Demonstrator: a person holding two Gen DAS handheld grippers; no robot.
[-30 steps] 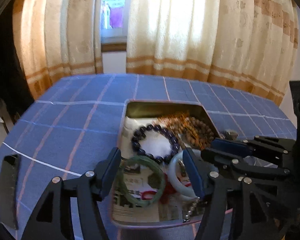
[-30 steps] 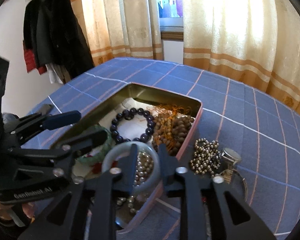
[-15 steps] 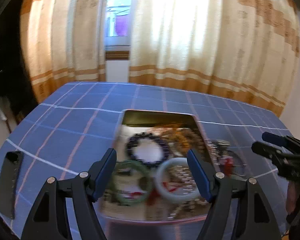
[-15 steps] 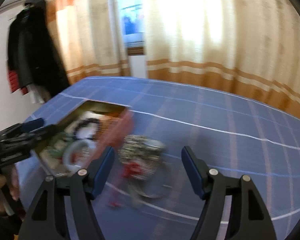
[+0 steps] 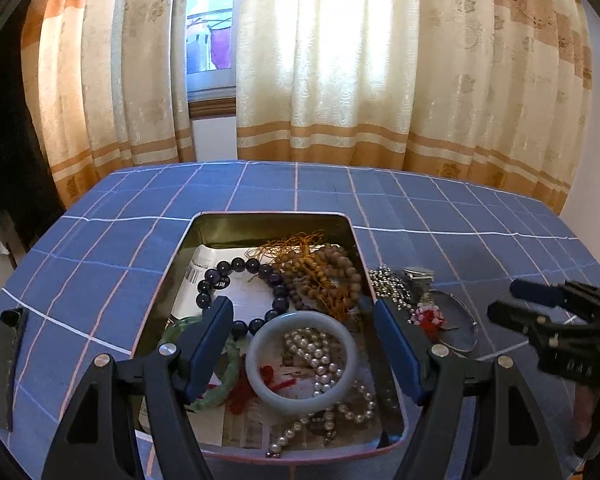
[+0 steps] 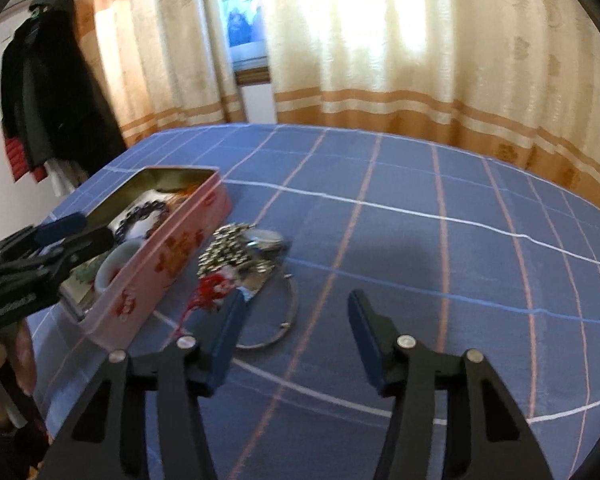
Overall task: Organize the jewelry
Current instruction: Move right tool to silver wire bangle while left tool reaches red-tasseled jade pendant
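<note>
Left wrist view shows bracelets already in the tin (image 5: 274, 220), a bead pile (image 5: 392, 284) at centre right still outside, both grippers open and empty.

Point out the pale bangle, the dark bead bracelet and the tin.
pale bangle (image 5: 268, 394), left wrist view, on its near rim.
dark bead bracelet (image 5: 204, 300), left wrist view, on a bead at its left side.
tin (image 6: 168, 256), right wrist view, on its pink outer wall.

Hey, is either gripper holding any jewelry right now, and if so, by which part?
No. The left gripper hangs open over the tin; the right gripper, jaws just closing, holds nothing.
</note>
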